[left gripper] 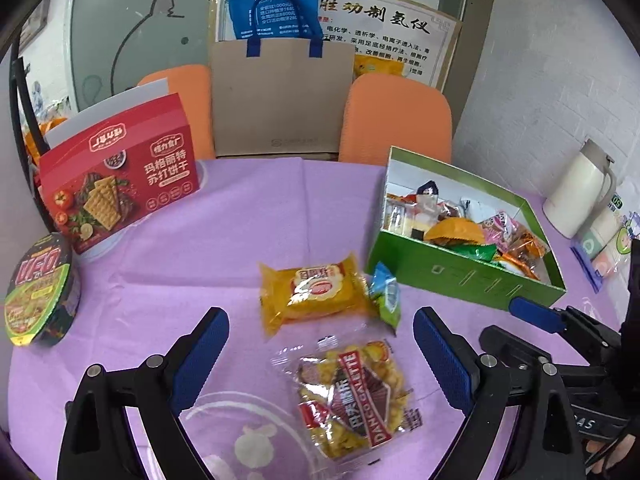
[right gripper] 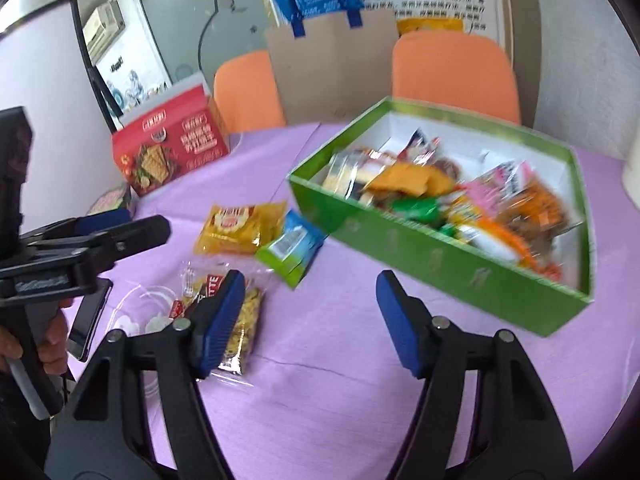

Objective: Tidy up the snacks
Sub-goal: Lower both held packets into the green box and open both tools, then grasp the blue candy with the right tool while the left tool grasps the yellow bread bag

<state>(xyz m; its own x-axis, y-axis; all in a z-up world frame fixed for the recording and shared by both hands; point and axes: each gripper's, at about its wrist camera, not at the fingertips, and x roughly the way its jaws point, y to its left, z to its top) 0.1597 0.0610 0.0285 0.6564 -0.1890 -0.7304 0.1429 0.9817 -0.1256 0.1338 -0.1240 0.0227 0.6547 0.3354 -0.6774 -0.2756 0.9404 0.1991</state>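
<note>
Clear-wrapped galette packet (left gripper: pixel 352 396) lies on the counter (left gripper: pixel 240 232) between the spread, empty left tongs (left gripper: pixel 320 360), long axis running away from them, while the right tongs (right gripper: pixel 310 320) gape empty beside it.

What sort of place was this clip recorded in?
Probably a small office or shop back room, not a home kitchen: a round table with a purple cloth, orange chairs, printed notices on the wall, and a green box of snacks.

Three loose snack packets (left gripper: pixel 316 294) beside full green box (left gripper: pixel 460 268)
</note>
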